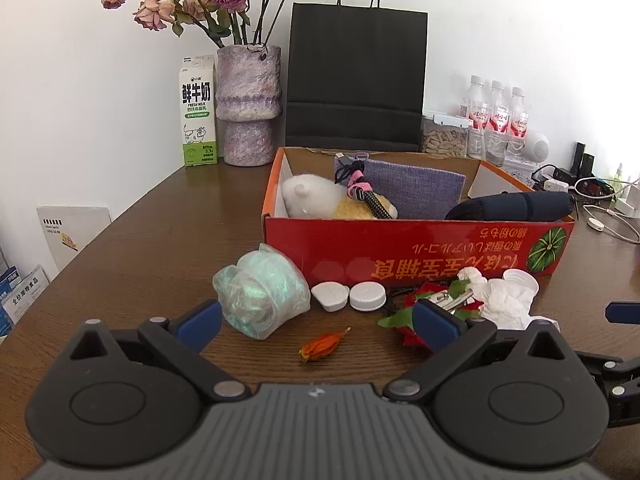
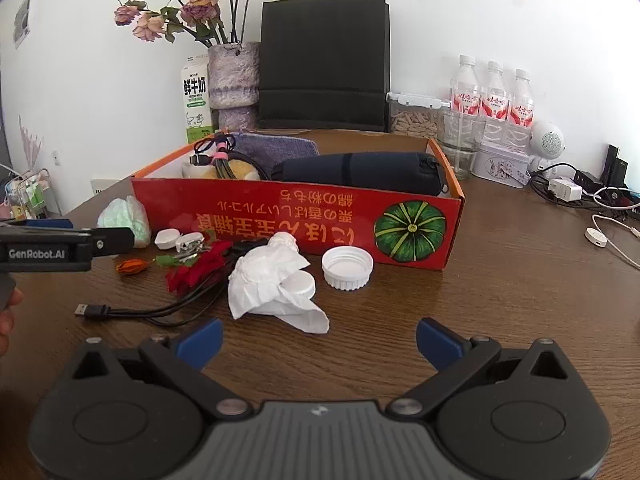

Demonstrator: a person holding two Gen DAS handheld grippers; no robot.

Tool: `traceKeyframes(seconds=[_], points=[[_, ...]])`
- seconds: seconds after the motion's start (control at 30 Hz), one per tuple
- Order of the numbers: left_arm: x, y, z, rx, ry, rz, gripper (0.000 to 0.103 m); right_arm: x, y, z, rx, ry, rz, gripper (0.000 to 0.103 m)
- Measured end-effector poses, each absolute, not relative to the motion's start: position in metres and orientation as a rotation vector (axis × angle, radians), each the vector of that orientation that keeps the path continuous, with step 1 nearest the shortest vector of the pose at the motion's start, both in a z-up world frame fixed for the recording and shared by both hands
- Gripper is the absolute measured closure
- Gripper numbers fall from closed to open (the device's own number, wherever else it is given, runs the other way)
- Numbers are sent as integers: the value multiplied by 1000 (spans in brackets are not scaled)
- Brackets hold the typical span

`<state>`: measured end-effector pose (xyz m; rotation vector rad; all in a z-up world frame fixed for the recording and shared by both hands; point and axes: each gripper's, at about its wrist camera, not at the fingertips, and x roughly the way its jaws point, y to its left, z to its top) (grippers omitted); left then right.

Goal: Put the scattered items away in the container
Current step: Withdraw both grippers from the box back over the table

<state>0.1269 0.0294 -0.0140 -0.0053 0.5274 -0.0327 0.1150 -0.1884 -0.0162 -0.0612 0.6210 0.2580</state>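
Observation:
A red cardboard box (image 1: 416,246) (image 2: 296,220) stands mid-table and holds a plush toy, a purple cloth, cables and a dark pouch (image 1: 512,206). In front of it lie a green plastic bag (image 1: 260,292) (image 2: 126,216), white caps (image 1: 367,296) (image 2: 347,268), a dried orange bud (image 1: 322,346) (image 2: 130,267), a red artificial flower (image 1: 412,316) (image 2: 196,276), crumpled white tissue (image 1: 504,300) (image 2: 272,284) and a black USB cable (image 2: 120,312). My left gripper (image 1: 318,324) is open above the bud. My right gripper (image 2: 318,340) is open and empty, just short of the tissue.
At the back stand a vase of dried roses (image 1: 248,104), a milk carton (image 1: 197,112), a black paper bag (image 1: 356,76), water bottles (image 2: 492,96) and a tin (image 2: 500,166). Chargers and white cables (image 2: 600,236) lie at the right. The table's left edge (image 1: 80,252) drops off.

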Motion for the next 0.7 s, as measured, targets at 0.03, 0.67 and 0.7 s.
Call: traceKeyframes(seconds=[0.03, 0.67, 0.7], points=[[125, 30, -15, -4, 535, -39, 0, 115, -189, -18, -62, 628, 256, 0], [128, 33, -32, 5, 626, -20, 0, 119, -189, -38, -70, 703, 243, 0], [132, 36, -32, 0, 627, -14, 0, 119, -189, -38, -69, 703, 242, 0]])
